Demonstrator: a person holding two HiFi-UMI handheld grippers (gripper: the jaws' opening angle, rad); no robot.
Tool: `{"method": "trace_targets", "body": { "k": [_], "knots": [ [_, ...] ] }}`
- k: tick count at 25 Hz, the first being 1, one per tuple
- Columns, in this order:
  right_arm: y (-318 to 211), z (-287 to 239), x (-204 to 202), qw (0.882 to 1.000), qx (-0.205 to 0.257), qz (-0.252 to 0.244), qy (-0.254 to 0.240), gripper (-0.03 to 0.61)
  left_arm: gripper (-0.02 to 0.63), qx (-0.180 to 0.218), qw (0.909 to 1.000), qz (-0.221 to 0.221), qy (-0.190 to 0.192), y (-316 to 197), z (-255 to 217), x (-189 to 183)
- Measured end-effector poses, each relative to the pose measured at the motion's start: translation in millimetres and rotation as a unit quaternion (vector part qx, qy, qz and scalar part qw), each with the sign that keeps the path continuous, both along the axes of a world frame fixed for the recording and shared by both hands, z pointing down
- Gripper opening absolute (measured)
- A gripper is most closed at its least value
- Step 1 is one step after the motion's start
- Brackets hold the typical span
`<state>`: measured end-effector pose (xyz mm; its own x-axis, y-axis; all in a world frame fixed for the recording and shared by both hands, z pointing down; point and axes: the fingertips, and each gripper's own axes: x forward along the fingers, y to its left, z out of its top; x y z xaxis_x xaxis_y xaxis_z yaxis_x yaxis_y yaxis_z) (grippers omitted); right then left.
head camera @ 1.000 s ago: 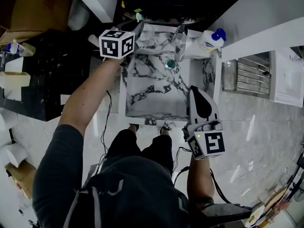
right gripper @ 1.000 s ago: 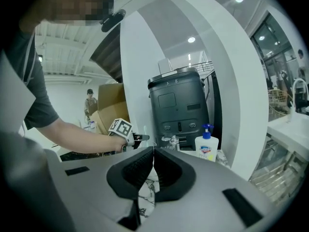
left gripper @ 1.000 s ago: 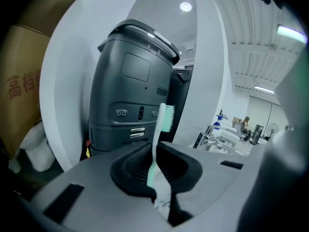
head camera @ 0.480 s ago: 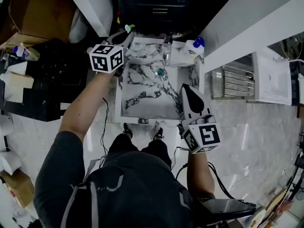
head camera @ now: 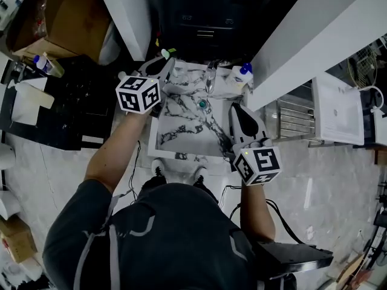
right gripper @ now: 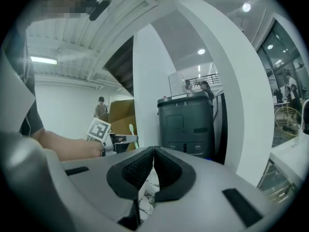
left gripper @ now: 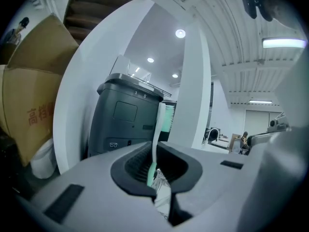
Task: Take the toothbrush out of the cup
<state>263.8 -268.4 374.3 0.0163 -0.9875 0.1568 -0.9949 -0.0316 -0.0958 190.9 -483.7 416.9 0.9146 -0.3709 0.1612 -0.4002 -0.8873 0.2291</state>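
A white toothbrush with a green handle (left gripper: 156, 129) stands upright between the pads of my left gripper (left gripper: 154, 164), which is shut on it. In the head view that gripper (head camera: 161, 63) hangs over the sink's back left corner, with the brush head (head camera: 164, 54) sticking out past its tips. A clear cup (head camera: 178, 70) stands on the back ledge just right of it, and the brush is clear of the cup. My right gripper (head camera: 241, 110) hovers over the sink's right rim. Its jaws (right gripper: 153, 152) are shut with nothing in them.
The marble sink (head camera: 188, 139) lies below, with a faucet (head camera: 210, 76) and a blue-capped bottle (head camera: 240, 74) at its back. A dark grey machine (right gripper: 186, 124) stands beyond. A cardboard box (head camera: 66, 17) sits at the left and a white wall (head camera: 314, 35) at the right.
Both grippers have risen. The left one has carried the toothbrush up and away from the cup. The right one stays shut over the sink's right side.
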Motion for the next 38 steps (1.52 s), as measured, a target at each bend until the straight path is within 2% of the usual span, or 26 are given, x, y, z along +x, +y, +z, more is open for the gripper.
{"method": "trace_targets", "body": {
  "k": [3,7,13,20,23,25,28,38],
  "knots": [
    [-1.4,-13.2,-1.5,1.0,0.006,-0.011,0.01,0.028,0.032,0.009,0.9999,-0.003,0.013,16.0,-23.9,-11.2],
    [-2.2,-29.3,-4.1,1.0,0.011,-0.017,0.022,0.028,0.031,0.014,0.9986,-0.01,0.049,38.2,-57.6,-31.4],
    [-9.3,-60.5,-4.9,0.998,0.044,-0.03,0.043,0.028,0.031,0.046,0.997,-0.031,0.055,64.4,-89.6,-63.4],
    [-17.4,-91.1,-5.7,0.995,0.071,-0.04,0.054,0.028,0.031,0.081,0.9954,-0.034,0.038,87.9,-107.5,-92.5],
    [-20.9,-100.6,-3.1,0.995,0.075,-0.04,0.056,0.028,0.031,0.077,0.9955,-0.045,0.032,86.2,-107.0,-100.9],
    [-24.7,-103.5,-4.6,0.995,0.074,-0.045,0.058,0.028,0.031,0.074,0.9953,-0.052,0.035,86.5,-111.1,-108.0],
    [-27.8,-101.3,-8.3,0.995,0.072,-0.048,0.058,0.028,0.031,0.09,0.9937,-0.059,0.033,87.9,-118.4,-117.1],
    [-30.5,-85.0,-12.0,0.996,0.045,-0.048,0.058,0.026,0.031,0.1,0.9926,-0.065,0.023,84.1,-122.5,-125.1]
  ]
}}
